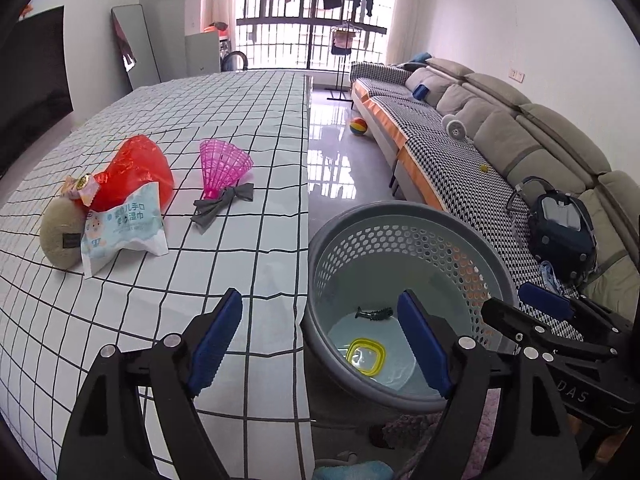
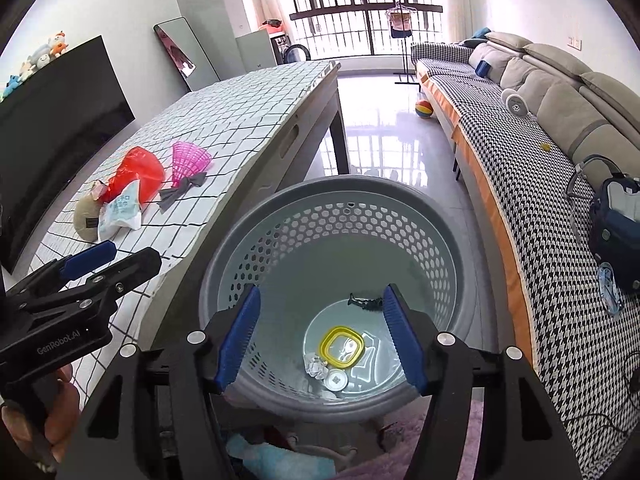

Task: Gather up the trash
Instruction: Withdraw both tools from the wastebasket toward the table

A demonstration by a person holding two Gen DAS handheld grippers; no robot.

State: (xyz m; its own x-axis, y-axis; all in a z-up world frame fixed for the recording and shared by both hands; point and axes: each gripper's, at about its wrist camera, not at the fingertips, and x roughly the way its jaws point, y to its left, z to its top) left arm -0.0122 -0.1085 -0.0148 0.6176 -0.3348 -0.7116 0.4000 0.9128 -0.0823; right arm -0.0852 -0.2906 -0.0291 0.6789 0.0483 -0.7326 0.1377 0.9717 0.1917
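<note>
My left gripper and right gripper have fingers spread, holding nothing, over the gray basket low in the frame.

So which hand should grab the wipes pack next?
Probably the left gripper: its open jaws hang over the table edge, nearer the wipes pack. The right gripper hangs open over the basket.

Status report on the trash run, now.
Left gripper and right gripper open, empty, over grey perforated plastic basket. Yellow square lid already inside. Red plastic bag and white wipes packet remain on checked tablecloth. Nothing obstructing.
</note>
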